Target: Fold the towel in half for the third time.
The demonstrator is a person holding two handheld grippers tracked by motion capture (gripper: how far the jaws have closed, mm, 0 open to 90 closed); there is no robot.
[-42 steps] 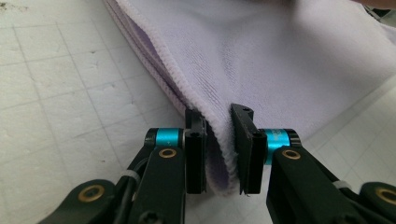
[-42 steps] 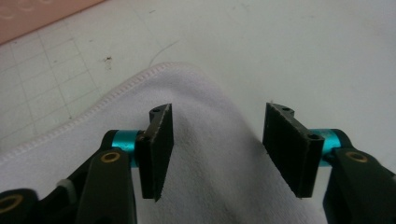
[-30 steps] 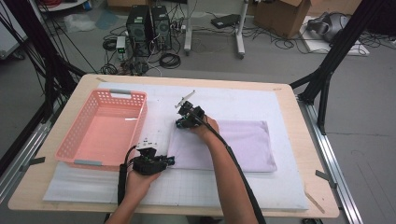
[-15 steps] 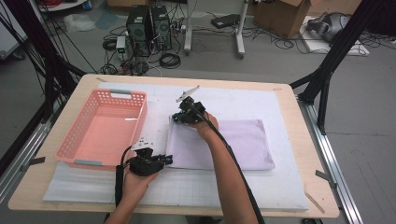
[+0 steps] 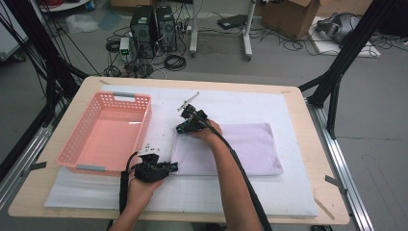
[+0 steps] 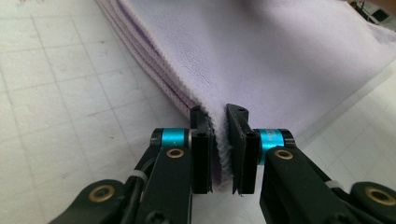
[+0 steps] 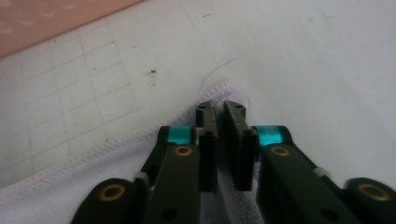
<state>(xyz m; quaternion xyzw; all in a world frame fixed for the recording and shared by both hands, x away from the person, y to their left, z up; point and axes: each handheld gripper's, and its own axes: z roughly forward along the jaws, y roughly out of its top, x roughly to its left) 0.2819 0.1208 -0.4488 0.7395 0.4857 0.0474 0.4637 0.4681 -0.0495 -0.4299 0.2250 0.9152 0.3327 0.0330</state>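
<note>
High view: folded lilac cloth (image 5: pixel 231 148) lies on the bench (image 5: pixel 308 211), right of the pink basket (image 5: pixel 103 134), not yet lifted.
Left tongs (image 6: pixel 219 135) clench its near-left corner, right tongs (image 7: pixel 219 121) its far-left corner; lifting or folding remains, I reckon.

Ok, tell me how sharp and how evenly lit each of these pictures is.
High view: soft, even light, slightly grainy, faint glare inside the pink basket. Left gripper view: crisp on the folded lilac cloth pinched in the left tool. Right gripper view: blurred throughout, the right tool and cloth hem both soft.
</note>
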